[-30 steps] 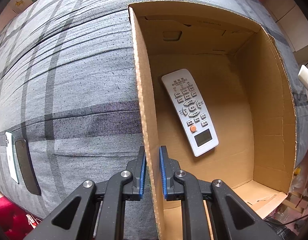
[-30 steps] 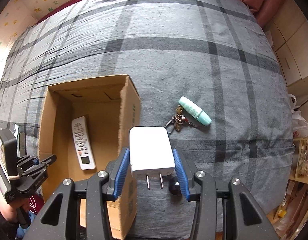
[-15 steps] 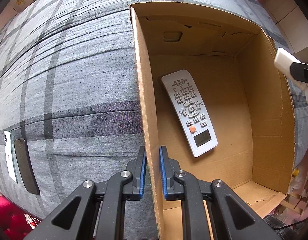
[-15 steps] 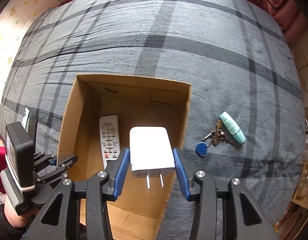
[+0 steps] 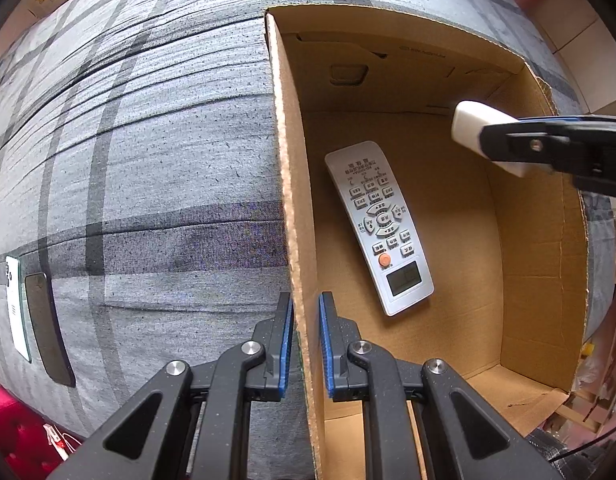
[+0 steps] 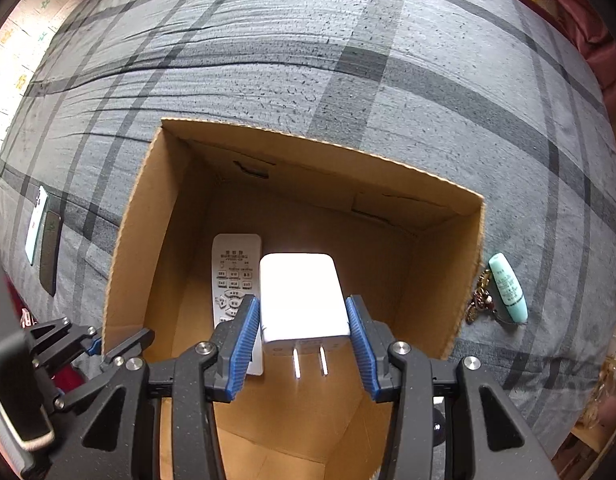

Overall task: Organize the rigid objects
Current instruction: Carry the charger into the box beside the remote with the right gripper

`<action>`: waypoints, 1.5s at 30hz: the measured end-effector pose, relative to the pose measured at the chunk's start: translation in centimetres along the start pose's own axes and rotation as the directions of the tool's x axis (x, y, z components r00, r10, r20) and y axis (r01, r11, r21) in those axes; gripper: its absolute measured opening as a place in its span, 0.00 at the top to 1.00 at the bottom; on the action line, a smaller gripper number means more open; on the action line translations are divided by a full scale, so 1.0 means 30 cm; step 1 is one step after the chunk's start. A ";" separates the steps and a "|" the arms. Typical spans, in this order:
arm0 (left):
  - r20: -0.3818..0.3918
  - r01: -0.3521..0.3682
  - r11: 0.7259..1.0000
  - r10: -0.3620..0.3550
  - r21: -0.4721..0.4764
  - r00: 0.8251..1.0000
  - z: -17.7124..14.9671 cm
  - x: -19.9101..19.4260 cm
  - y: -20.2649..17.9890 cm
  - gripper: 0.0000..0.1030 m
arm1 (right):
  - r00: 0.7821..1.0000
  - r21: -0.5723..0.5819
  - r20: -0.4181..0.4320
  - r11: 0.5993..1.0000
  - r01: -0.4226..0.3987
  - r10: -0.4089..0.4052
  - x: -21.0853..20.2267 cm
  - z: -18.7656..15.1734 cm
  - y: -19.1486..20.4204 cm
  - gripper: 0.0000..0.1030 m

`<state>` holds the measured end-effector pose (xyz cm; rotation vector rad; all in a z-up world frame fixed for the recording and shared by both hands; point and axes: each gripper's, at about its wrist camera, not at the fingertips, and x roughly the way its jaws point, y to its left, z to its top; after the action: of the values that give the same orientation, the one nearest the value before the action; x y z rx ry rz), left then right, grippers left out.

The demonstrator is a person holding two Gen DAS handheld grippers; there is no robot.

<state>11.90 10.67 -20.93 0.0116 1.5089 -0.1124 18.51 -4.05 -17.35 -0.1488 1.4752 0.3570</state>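
An open cardboard box stands on a grey plaid bed. A grey remote control lies flat on its floor. My left gripper is shut on the box's left wall near its front corner. My right gripper is shut on a white plug adapter, prongs pointing back at the camera. It hangs over the box's inside, to the right of the remote.
Outside the box's right wall lie a mint-green tube and a bunch of keys. Two phones, one white and one dark, lie near the bed's left edge. Bare bedspread stretches behind the box.
My right gripper has carried the adapter leftward and lower, from the box's right wall to over its inside. The left gripper and box have stayed put.
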 end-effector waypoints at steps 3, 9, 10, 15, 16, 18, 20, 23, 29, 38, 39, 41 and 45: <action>-0.003 0.005 1.000 -0.005 -0.006 1.000 0.002 0.001 0.005 0.87 | 1.000 0.005 -0.013 1.000 0.006 -0.006 0.045 0.024 0.005 0.53; -0.005 0.006 1.000 -0.006 -0.009 1.000 0.006 0.002 0.015 0.87 | 0.999 -0.022 -0.030 0.999 0.035 -0.036 0.126 0.057 0.025 0.53; -0.006 0.006 1.000 -0.007 -0.011 1.000 0.006 0.002 0.015 0.87 | 0.999 -0.026 -0.032 0.999 0.038 -0.039 0.137 0.061 0.027 0.53; -0.009 0.008 1.000 -0.008 -0.013 1.000 0.008 0.004 0.015 0.87 | 0.997 -0.046 -0.032 0.997 0.062 -0.064 0.185 0.080 0.038 0.53; -0.009 0.008 1.000 -0.008 -0.012 1.000 0.009 0.003 0.016 0.87 | 0.997 -0.046 -0.029 0.997 0.066 -0.067 0.191 0.083 0.039 0.53; -0.010 0.009 1.000 -0.009 -0.015 1.000 0.007 0.006 0.020 0.87 | 0.997 -0.051 -0.023 0.996 0.077 -0.078 0.203 0.088 0.043 0.53; -0.009 0.010 1.000 -0.010 -0.017 1.000 0.007 0.005 0.022 0.87 | 0.996 -0.061 -0.029 0.995 0.085 -0.087 0.222 0.091 0.050 0.53; -0.009 0.012 1.000 -0.013 -0.017 1.000 0.009 0.004 0.027 0.87 | 0.996 -0.064 -0.044 0.995 0.078 -0.081 0.249 0.092 0.057 0.53; -0.010 0.007 1.000 -0.008 -0.015 1.000 0.014 0.003 0.023 0.87 | 0.996 -0.071 -0.054 0.995 0.072 -0.076 0.270 0.085 0.055 0.54; -0.007 0.004 1.000 -0.004 -0.017 1.000 0.005 0.000 0.022 0.87 | 0.997 -0.061 -0.047 0.997 0.053 -0.055 0.264 0.072 0.036 0.53; -0.008 0.002 1.000 -0.003 -0.016 1.000 0.005 0.000 0.021 0.87 | 0.998 -0.060 -0.045 0.997 0.047 -0.050 0.258 0.070 0.034 0.52; -0.009 -0.001 1.000 0.001 -0.015 1.000 0.007 0.000 0.018 0.87 | 0.998 -0.060 -0.033 0.997 0.043 -0.045 0.240 0.065 0.023 0.50; -0.009 -0.005 1.000 0.004 -0.015 1.000 0.007 0.004 0.014 0.87 | 0.999 -0.058 -0.016 0.997 0.042 -0.043 0.211 0.058 0.028 0.46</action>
<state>12.14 11.06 -21.06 0.0035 1.5189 -0.0974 20.23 -1.81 -23.35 -0.2301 1.4774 0.3644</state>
